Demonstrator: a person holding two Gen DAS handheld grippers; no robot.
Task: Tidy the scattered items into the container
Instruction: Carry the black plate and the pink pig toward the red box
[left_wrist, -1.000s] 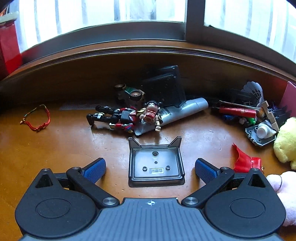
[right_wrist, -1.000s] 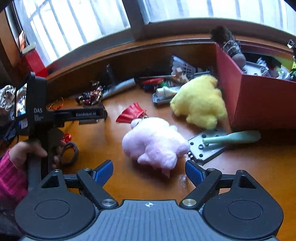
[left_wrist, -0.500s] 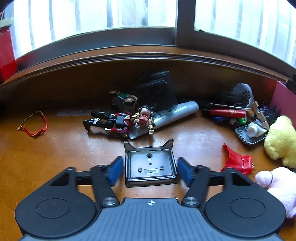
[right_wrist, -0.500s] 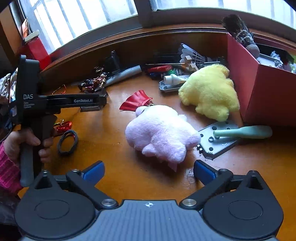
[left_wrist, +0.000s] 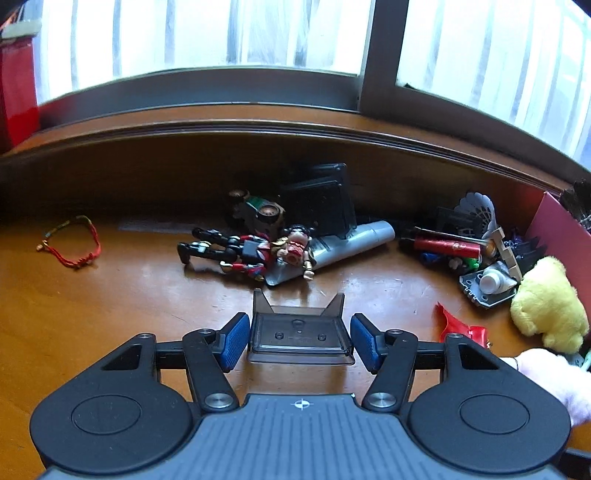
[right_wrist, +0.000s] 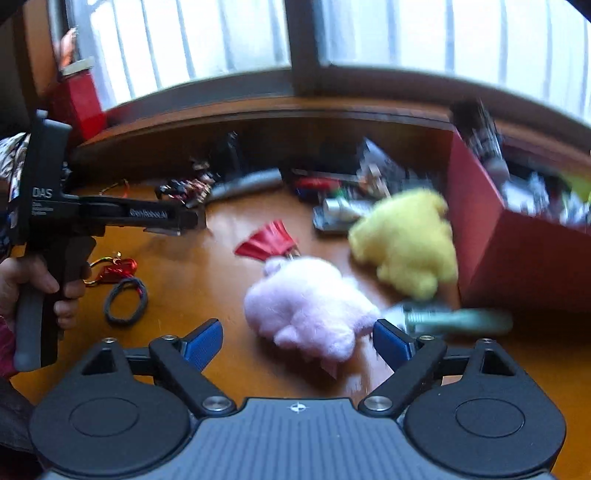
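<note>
The body of the left tongs (right_wrist: 184, 221), seen side-on from the right wrist, carries white lettering: "DAS" on the upright block, smaller lines beneath too fine to read, and a word along the arm too blurred to make out; a hand (right_wrist: 33, 284) grips its handle at nine o'clock. The smoky clear plastic tray (left_wrist: 300, 334) bears a small label I cannot read.

The counter (left_wrist: 110, 306) is glossy orange-brown wood with a raised dark lip at twelve o'clock, under a grey-framed window (left_wrist: 376, 55) with pale curtains.

From the left wrist, the left tongs (left_wrist: 300, 338) stand about half open, both blue pads touching the sides of the tray, which lies flat on the counter; beyond it at twelve o'clock lie a toy figure (left_wrist: 251, 251) and a grey tube (left_wrist: 354, 240); a red cord bracelet (left_wrist: 74, 247) sits at ten o'clock.

Only the right wrist view shows the red box (right_wrist: 517, 251) at two o'clock, already holding clutter, plus a dark hair tie (right_wrist: 125, 302) at nine; the right tongs (right_wrist: 297, 341) are wide and closing, with a pink plush (right_wrist: 306, 306) partly between the pads, untouched; a yellow plush (right_wrist: 406, 240) lies just beside the box.
</note>
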